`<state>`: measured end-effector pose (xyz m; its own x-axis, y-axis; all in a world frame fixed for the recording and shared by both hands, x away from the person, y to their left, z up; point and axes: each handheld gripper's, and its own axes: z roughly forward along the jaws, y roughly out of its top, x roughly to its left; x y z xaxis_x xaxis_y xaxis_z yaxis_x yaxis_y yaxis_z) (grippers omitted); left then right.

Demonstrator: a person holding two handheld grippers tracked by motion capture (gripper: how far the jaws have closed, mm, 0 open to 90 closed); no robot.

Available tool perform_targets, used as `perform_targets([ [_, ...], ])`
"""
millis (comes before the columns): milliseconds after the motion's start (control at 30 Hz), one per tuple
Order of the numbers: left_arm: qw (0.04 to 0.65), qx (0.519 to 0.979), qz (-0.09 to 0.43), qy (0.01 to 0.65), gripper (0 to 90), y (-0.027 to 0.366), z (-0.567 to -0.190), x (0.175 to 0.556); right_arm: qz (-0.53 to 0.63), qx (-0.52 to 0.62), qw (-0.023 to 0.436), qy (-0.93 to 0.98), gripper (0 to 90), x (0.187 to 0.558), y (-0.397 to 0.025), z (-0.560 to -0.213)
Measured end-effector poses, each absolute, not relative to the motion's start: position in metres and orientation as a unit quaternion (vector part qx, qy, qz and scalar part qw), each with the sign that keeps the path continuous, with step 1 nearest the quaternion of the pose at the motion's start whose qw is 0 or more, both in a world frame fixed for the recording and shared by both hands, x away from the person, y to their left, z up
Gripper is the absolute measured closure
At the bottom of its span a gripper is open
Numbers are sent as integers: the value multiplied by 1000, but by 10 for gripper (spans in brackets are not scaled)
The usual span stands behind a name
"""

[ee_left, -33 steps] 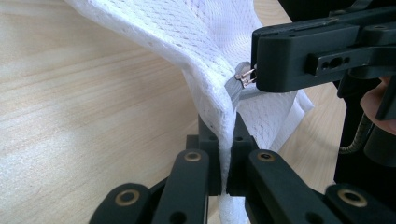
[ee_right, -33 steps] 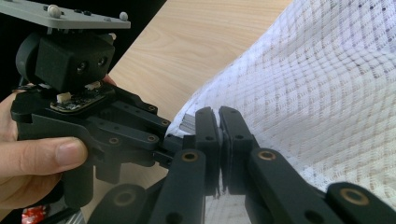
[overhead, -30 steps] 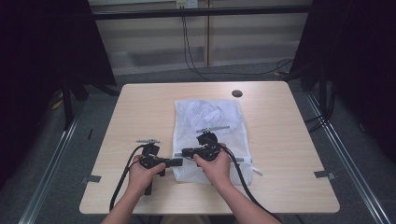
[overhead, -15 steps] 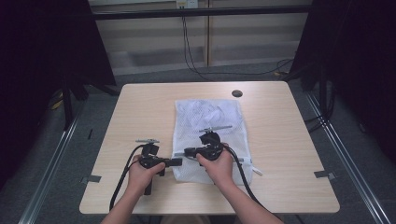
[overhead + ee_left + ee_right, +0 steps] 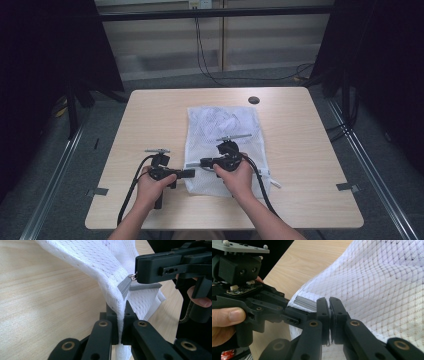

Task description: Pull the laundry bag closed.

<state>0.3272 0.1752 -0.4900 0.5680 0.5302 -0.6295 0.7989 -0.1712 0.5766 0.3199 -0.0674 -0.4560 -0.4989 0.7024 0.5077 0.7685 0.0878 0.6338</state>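
A white mesh bag (image 5: 225,125) lies flat on the wooden table (image 5: 150,115), its near-left corner lifted. My left gripper (image 5: 191,173) is shut on the bag's edge (image 5: 100,260), just below the grey zipper end (image 5: 125,286). My right gripper (image 5: 202,162) meets it from the right and is shut on the small metal zipper pull (image 5: 132,277). In the right gripper view the shut jaws sit against the grey zipper strip (image 5: 305,302), with mesh (image 5: 382,285) spread behind. The two grippers' tips are nearly touching.
A round cable hole (image 5: 254,100) sits near the table's far edge. Black cables (image 5: 132,190) trail from both grippers toward the front edge. Bare wood lies on both sides of the bag. Dark curtains and metal floor rails flank the table.
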Motion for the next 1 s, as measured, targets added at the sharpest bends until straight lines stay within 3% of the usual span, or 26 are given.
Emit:
perform_targets([
  [1000, 466, 751, -145, 445, 887, 176, -489, 326, -452, -507, 34, -733, 871, 320, -82, -456],
])
